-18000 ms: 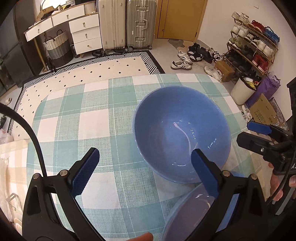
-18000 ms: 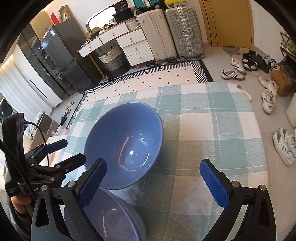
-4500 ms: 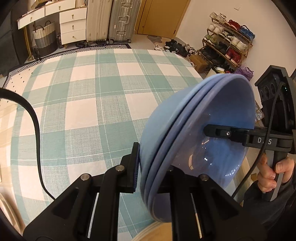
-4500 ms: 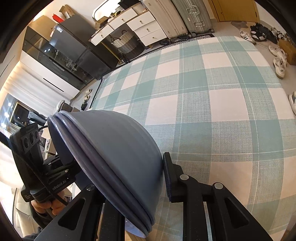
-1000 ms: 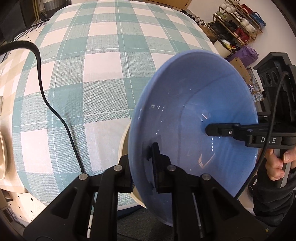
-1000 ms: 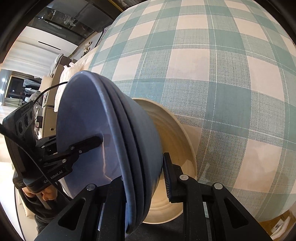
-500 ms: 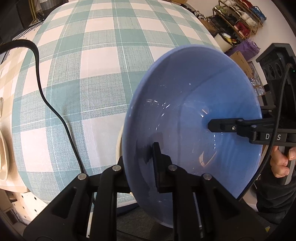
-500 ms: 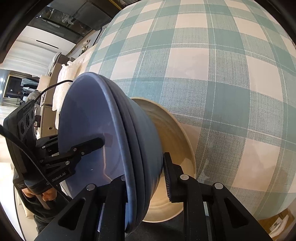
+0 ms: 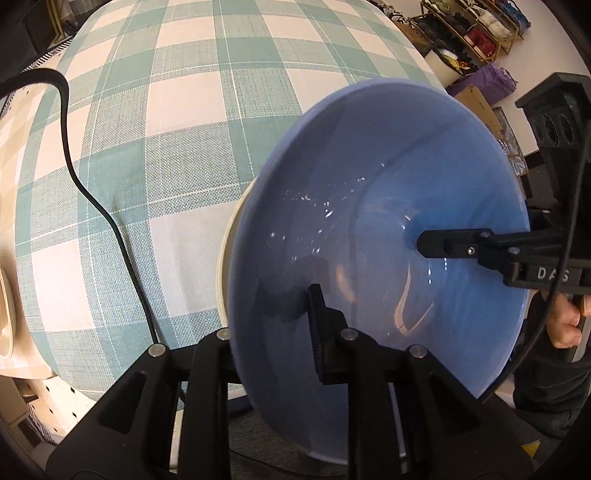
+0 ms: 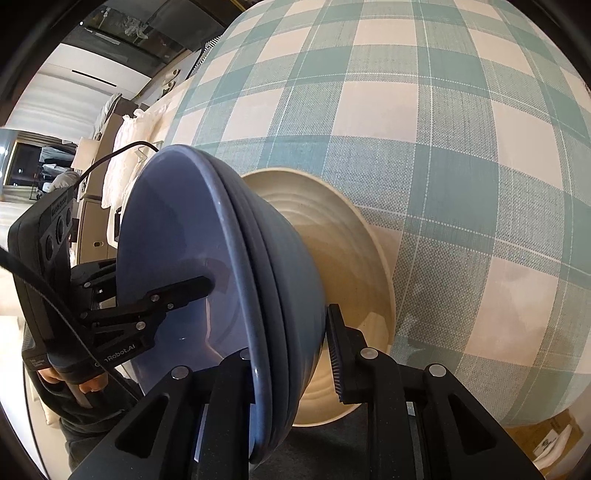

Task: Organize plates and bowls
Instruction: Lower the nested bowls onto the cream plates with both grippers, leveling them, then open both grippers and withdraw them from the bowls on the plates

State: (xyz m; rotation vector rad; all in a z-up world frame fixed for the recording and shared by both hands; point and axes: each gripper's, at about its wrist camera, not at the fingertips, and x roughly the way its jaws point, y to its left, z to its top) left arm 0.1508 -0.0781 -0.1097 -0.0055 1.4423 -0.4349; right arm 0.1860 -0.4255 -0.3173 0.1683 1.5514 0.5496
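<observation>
A stack of blue bowls (image 9: 369,229) rests tilted in a cream plate (image 10: 351,240) at the near edge of the checked table (image 10: 443,147). My left gripper (image 9: 271,328) straddles the stack's rim, with one finger inside the top bowl and the other hidden behind the rim. Its jaws are opening, and the pads are still against the bowls. My right gripper (image 10: 288,354) is shut on the opposite rim, one finger inside and one pad on the outer wall. Each gripper shows in the other's view: the right gripper (image 9: 443,243) and the left gripper (image 10: 184,291).
A black cable (image 9: 92,192) trails over the tablecloth (image 9: 184,147) on the left. Another cream dish (image 9: 5,314) peeks in at the left edge. A person's hand (image 9: 565,325) holds the right gripper. Shoe racks (image 9: 480,29) and boxes stand on the floor beyond the table.
The bowl stack has tipped slightly and fills more of the left wrist view. The space at my left gripper's inner finger has widened a little. The right gripper's grip looks unchanged.
</observation>
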